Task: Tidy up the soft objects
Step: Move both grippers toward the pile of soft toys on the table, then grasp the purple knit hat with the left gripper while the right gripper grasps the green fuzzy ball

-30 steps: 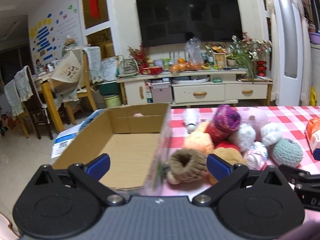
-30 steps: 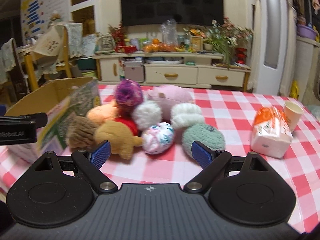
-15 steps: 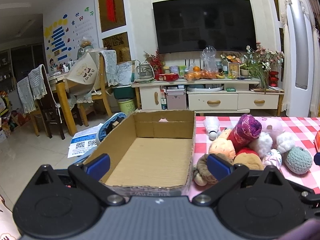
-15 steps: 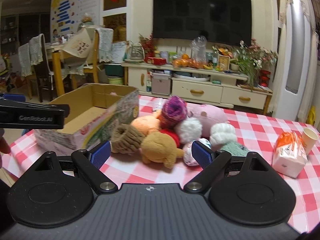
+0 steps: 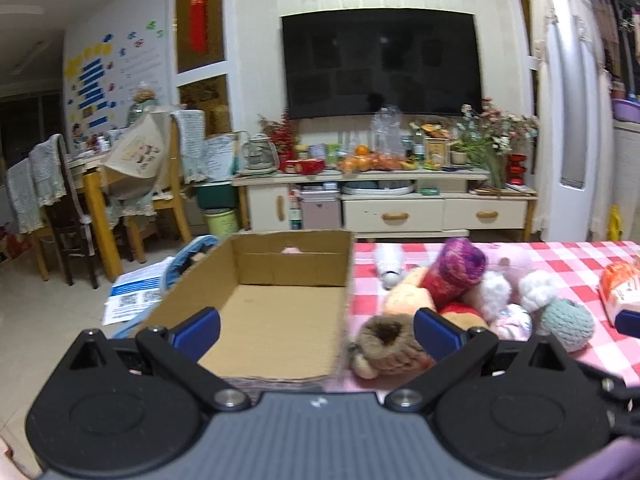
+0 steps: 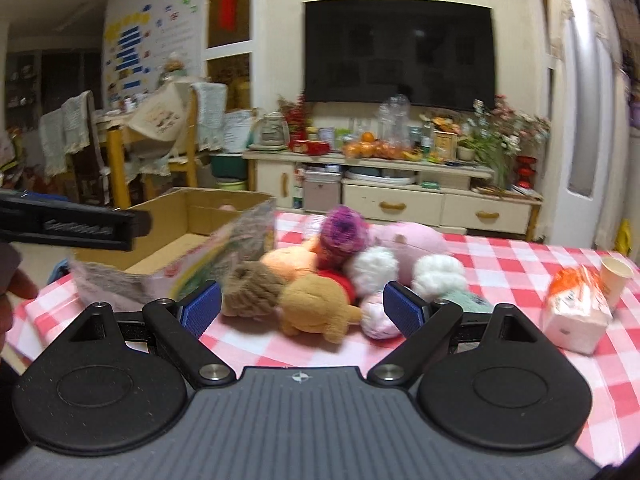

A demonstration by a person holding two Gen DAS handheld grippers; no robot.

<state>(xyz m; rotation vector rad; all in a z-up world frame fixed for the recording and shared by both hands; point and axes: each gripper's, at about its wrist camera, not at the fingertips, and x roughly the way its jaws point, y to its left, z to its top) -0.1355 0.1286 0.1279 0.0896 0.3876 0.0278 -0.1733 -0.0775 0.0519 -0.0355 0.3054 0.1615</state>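
While I hold both claws low over the near edge of the checked table (image 6: pixel 520 264), each one has its blue pads spread wide with nothing between them. My left claw (image 5: pixel 316 330) looks straight into the cardboard box (image 5: pixel 280 320), which sits at 12 o'clock from it with its near wall just under the fingers; its floor is bare cardboard, and something small and pink shows just over the far wall. My right claw (image 6: pixel 302 312) faces the heap of soft toys (image 6: pixel 340 276), which lies at 12 o'clock from it, pressed against the box's right side.

At the front of the heap a tan plush bear (image 6: pixel 316 312) lies on its side, touching a brown woolly ball (image 6: pixel 250 290) at its 9 o'clock. Behind them sit a peach plush (image 6: pixel 290 260), a purple yarn ball (image 6: pixel 344 232), a pink plush (image 6: pixel 412 242) and two white fluffy balls (image 6: pixel 376 266). A grey-green knitted ball (image 5: pixel 566 322) rests at the heap's 3 o'clock edge.

Well apart, at 2 o'clock from my right claw, a tissue pack (image 6: pixel 576 312) stands just beside a paper cup (image 6: pixel 614 280). My left claw's body shows as a black bar at 9 o'clock in the right view.
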